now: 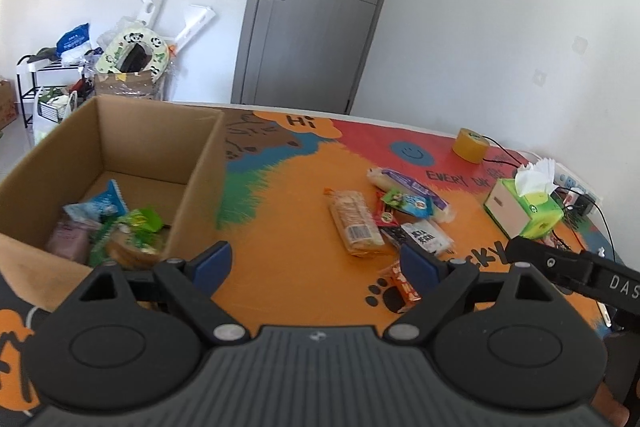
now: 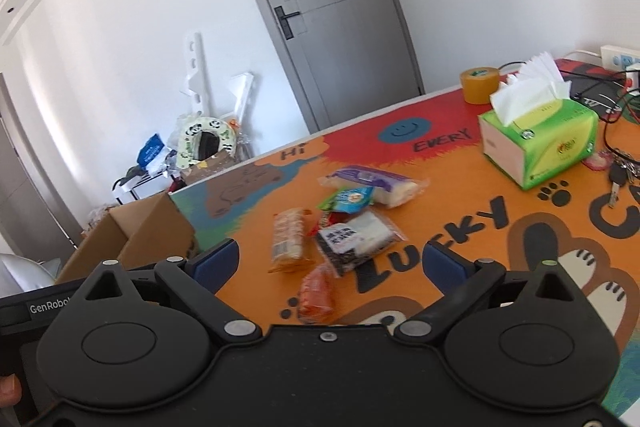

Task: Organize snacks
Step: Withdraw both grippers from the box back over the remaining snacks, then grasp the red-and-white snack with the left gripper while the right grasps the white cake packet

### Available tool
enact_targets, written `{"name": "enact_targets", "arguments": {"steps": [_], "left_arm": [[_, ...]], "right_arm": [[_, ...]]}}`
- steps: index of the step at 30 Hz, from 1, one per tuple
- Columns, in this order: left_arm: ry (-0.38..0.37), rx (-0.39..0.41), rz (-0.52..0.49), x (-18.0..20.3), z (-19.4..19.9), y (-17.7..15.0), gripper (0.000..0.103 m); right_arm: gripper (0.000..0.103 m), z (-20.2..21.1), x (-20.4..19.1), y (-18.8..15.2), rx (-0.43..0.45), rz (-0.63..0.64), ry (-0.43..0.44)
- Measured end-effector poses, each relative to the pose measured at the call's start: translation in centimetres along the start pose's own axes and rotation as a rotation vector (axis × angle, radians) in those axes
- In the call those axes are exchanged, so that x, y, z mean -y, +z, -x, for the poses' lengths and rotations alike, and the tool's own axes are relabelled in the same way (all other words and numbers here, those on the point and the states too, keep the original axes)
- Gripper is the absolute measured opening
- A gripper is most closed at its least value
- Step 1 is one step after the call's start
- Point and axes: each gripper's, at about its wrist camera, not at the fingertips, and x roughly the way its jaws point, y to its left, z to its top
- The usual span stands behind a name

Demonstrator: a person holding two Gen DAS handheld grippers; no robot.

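Note:
A cardboard box point(image 1: 200, 163) stands at the table's left and holds several snack packets point(image 1: 108, 227); it also shows in the right wrist view point(image 2: 132, 231). Loose snacks lie mid-table: a cracker pack point(image 1: 354, 223), a long purple-labelled bread pack point(image 1: 412, 187), a black-and-white packet point(image 1: 424, 235) and an orange packet point(image 1: 400, 287). The same pile shows in the right wrist view: cracker pack point(image 2: 290, 239), purple pack point(image 2: 372, 183), black-and-white packet point(image 2: 352, 239), orange packet point(image 2: 318, 293). My left gripper point(image 1: 316, 263) is open and empty, above the table beside the box. My right gripper point(image 2: 332, 261) is open and empty, just short of the pile.
A green tissue box point(image 1: 524, 207) point(image 2: 538, 139), a tape roll point(image 1: 470, 145) point(image 2: 480, 85), cables and keys point(image 2: 620, 175) lie at the table's right. A grey door and floor clutter are behind the table.

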Motion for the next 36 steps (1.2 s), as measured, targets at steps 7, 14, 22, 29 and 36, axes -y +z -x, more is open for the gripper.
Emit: {"name": "enact_targets", "arguments": {"steps": [7, 14, 22, 29, 36], "left_arm": [[-0.011, -0.006, 0.008, 1.6, -2.1, -0.4, 0.09], [-0.03, -0.036, -0.003, 3.6, -4.2, -1.0, 0.089], [-0.045, -0.09, -0.034, 5.9, -6.7, -2.0, 0.087], [-0.056, -0.124, -0.056, 7.3, -8.9, -2.9, 0.076], [-0.035, -0.161, -0.056, 7.8, -10.9, -3.4, 0.073]], "right_arm": [[0.098, -0.8, 2.0, -0.4, -0.009, -0.012, -0.024], [0.098, -1.3, 3.9, -0.7, -0.03, -0.008, -0.02], [0.098, -1.9, 6.1, -0.6, -0.043, -0.021, -0.031], [0.098, -2.9, 7.3, -0.8, -0.052, -0.015, -0.042], [0.098, -3.9, 7.5, -0.6, -0.05, 0.018, -0.05]]}}
